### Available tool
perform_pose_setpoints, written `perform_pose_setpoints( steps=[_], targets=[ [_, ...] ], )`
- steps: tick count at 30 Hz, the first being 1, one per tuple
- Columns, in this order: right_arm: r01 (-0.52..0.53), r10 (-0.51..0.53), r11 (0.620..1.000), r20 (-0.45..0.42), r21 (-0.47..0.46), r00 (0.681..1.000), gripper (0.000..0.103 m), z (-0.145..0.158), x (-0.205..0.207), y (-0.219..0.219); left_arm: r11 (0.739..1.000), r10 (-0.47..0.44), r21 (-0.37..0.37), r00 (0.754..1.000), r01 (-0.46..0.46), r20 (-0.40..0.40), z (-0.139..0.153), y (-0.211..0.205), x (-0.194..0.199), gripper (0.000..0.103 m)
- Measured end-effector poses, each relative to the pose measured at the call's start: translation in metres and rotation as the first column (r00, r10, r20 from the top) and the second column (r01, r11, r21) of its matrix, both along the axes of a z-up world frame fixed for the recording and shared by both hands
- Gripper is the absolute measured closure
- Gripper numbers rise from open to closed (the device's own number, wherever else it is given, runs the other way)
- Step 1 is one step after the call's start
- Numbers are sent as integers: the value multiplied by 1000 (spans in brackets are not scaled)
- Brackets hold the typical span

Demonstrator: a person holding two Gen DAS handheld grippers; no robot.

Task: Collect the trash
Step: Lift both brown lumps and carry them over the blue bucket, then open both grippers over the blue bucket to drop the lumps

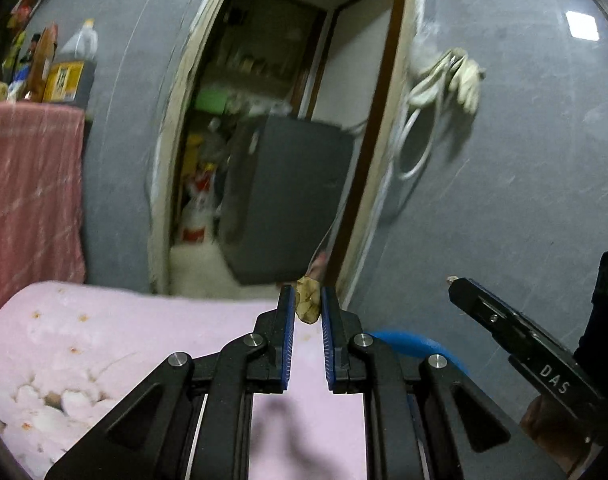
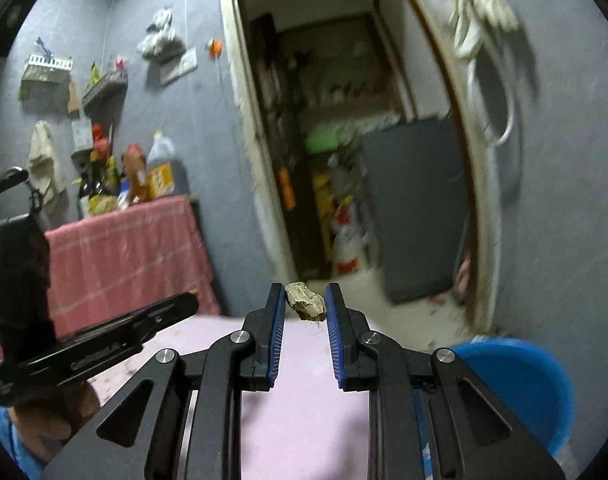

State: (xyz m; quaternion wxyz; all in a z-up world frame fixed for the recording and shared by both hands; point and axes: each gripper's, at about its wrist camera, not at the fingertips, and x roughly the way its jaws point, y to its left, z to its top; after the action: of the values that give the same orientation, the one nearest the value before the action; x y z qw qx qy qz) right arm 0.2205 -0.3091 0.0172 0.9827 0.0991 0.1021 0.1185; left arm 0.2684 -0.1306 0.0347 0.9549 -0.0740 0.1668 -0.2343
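trash scraps [image 1: 308, 304] [image 2: 305, 305] sit pinched in both my tools, left tool [image 1: 308, 307] and right tool [image 2: 305, 307]; blue bin [image 2: 516, 384] lies low right, nearer my right.

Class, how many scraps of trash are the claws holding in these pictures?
2. One scrap is pinched in the left claw; another scrap in the right claw. More may lie unseen.

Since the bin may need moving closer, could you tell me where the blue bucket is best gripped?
By its rim: the blue bucket stands upright with its open mouth up, so come from above and pinch the near wall edge. Both grippers are full now, each shut on a scrap.
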Motion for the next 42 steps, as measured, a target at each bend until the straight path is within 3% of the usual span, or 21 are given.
perform_pose_setpoints(
  steps=[7,10,15,21,27,42],
  targets=[
    [142,-139,990,121,-19,983,85,13,-25,-34,998,-21,-56,991,29,133,17,-37,-21,93],
    [208,-201,978,156,-26,967,85,14,-33,-50,997,-39,-67,988,49,150,19,-54,-21,93],
    [268,-262,963,143,-19,954,85,10,-35,-74,996,-72,-44,985,80,156,14,-81,-18,93],
    [306,-304,952,88,-3,948,85,-4,-31,-96,994,-105,-16,989,107,99,0,-112,-5,93],
    [319,-319,948,4,14,948,84,-25,-20,-112,991,-131,14,991,131,-5,-21,-131,12,93],
    [318,-310,948,-161,28,937,83,-57,0,-122,981,-169,59,967,183,-191,-62,-147,36,92]
  ],
)
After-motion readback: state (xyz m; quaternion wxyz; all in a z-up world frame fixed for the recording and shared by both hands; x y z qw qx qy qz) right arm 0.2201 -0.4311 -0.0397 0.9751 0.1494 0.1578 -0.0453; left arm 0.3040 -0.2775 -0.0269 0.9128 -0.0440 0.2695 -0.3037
